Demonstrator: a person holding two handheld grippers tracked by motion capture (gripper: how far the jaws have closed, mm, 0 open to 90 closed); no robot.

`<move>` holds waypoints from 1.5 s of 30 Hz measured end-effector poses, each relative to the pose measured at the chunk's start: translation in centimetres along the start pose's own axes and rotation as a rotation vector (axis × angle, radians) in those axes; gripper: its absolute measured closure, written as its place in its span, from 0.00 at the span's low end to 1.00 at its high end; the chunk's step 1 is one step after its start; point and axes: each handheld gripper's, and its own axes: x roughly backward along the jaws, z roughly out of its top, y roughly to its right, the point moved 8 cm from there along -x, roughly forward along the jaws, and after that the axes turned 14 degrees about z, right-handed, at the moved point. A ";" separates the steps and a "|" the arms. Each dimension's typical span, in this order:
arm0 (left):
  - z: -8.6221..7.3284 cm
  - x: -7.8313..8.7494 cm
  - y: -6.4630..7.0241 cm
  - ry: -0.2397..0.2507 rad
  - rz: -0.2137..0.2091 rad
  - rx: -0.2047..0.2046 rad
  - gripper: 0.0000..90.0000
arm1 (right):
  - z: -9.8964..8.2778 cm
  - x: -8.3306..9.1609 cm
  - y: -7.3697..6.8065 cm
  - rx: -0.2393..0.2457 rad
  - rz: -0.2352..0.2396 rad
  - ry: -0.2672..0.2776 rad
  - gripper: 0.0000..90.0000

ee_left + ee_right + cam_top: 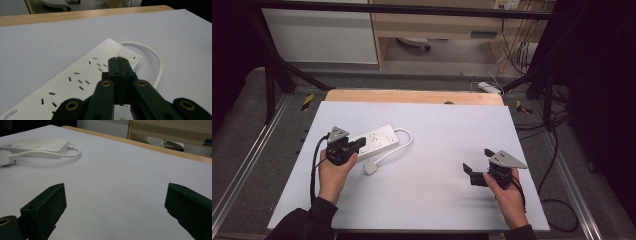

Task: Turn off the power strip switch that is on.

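A white power strip (374,141) lies on the pale table top at the left, its cord (402,142) looping round to a white plug (370,168). My left gripper (360,144) hovers over the strip's near end, jaws shut together with nothing between them. In the left gripper view the closed tips (117,60) sit just short of the strip's switch (128,54), above the socket slots of the power strip (75,82). My right gripper (476,165) rests at the right of the table, wide open and empty, its fingers (47,207) spread apart over bare surface.
The pale sheet (437,130) covers a wooden table whose far edge (412,96) shows beyond it. Metal frame rails and cables run along both sides. The power strip (35,145) lies far off in the right gripper view.
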 end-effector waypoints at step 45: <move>-2.7 -1.8 -1.5 -0.119 0.048 -0.031 1.00 | -0.1 0.0 0.0 -0.003 0.001 -0.007 0.05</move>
